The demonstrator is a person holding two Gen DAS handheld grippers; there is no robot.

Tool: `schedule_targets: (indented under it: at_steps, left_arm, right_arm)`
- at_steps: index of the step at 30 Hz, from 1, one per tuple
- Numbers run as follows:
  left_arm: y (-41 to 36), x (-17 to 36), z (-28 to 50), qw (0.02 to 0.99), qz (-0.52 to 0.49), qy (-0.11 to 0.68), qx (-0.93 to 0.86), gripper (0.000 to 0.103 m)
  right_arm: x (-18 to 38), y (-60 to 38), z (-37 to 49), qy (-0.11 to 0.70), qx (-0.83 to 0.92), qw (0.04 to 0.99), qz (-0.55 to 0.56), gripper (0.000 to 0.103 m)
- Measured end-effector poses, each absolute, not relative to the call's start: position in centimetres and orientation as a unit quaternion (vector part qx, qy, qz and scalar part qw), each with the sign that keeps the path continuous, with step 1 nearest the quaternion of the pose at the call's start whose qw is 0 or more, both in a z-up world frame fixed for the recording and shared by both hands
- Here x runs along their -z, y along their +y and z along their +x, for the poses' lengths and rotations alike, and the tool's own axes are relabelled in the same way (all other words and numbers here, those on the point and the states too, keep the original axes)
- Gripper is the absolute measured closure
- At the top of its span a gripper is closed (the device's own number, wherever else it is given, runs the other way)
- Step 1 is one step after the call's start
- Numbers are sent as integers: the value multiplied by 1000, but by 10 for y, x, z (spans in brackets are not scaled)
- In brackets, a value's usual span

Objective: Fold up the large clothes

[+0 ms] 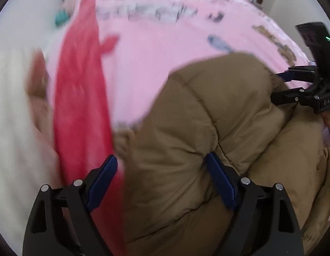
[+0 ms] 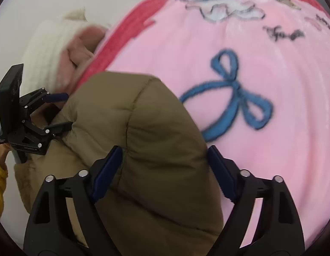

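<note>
The pink blanket (image 2: 261, 140), with its red border (image 1: 79, 111) and blue bow print (image 2: 235, 98), is lying spread under everything. On it the brown puffer jacket (image 1: 197, 149) is sitting bunched into thick quilted lobes, filling the lower middle of both wrist views.

The left hand-held gripper (image 1: 165, 177) is standing with its jaws spread wide, padding bulging between them. The right hand-held gripper (image 2: 162, 170) is likewise spread around a puffy fold, not clamped.

The main risk, in my judgement, is the bulk: the springy padding is likely pushing back, so any fold may be popping open or slipping out if either pair of jaws closes on only the outer shell. The soft blanket could also be getting dragged along with the jacket. Pale and pinkish clothes (image 2: 64, 49) are lying just beside the jacket's far end and might get snagged.
</note>
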State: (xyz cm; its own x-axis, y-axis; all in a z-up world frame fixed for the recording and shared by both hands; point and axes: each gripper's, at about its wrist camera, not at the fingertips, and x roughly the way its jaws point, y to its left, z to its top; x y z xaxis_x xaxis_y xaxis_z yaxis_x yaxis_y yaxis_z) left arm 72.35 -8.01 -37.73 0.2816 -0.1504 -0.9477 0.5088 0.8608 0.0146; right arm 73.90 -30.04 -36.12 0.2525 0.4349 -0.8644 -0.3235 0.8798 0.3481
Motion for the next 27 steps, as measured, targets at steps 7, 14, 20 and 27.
schedule_targets:
  at_steps: [7, 14, 20, 27]
  left_arm:
    - [-88, 393, 722, 794, 128, 565, 183, 71]
    - [-69, 342, 677, 834, 87, 504, 207, 89]
    - [-43, 257, 564, 893, 42, 388, 223, 89]
    - [-24, 242, 424, 897, 46, 353, 261, 89]
  right_arm:
    - [372, -280, 730, 549, -221, 805, 51, 87]
    - [324, -296, 671, 463, -248, 840, 137, 92]
    - [234, -293, 554, 355, -292, 879, 127, 93]
    - [202, -268, 398, 304, -306, 902, -10, 93]
